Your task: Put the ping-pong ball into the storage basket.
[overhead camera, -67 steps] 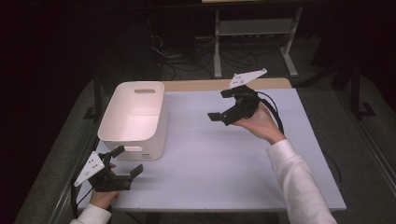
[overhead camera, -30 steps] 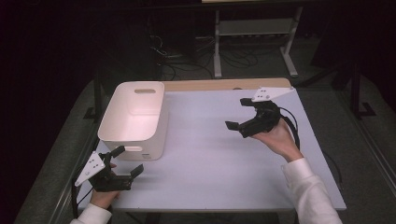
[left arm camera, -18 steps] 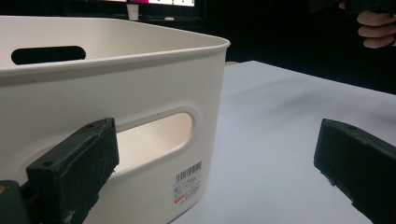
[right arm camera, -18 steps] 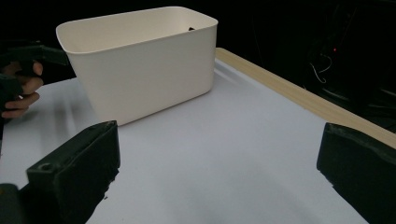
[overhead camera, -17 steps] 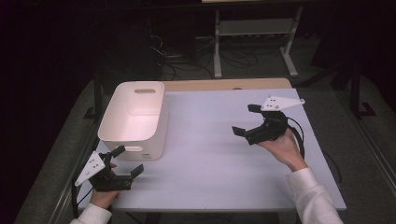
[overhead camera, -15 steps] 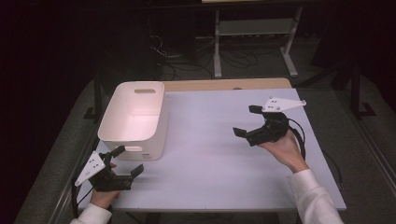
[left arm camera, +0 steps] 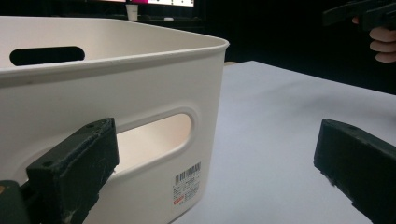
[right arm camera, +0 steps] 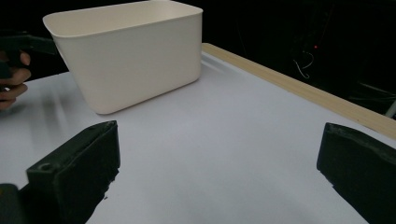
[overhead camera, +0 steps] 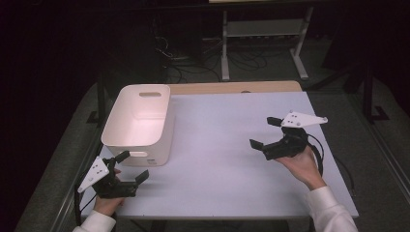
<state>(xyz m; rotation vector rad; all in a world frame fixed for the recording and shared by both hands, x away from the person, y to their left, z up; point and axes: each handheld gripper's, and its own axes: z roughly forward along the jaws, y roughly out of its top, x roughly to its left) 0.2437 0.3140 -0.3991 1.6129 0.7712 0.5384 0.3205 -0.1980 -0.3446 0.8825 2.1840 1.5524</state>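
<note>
Now | left tool [overhead camera: 129,167] wide, empty, beside white bin [overhead camera: 140,121] | right tool [overhead camera: 265,132] wide, empty, above table [overhead camera: 222,159]

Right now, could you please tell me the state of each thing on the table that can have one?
Bin: upright, nothing visible inside, standing on the table's left side.
Left gripper: open, holding nothing, just in front of the bin's near wall.
Right gripper: open, holding nothing, over the table's right side.
</note>
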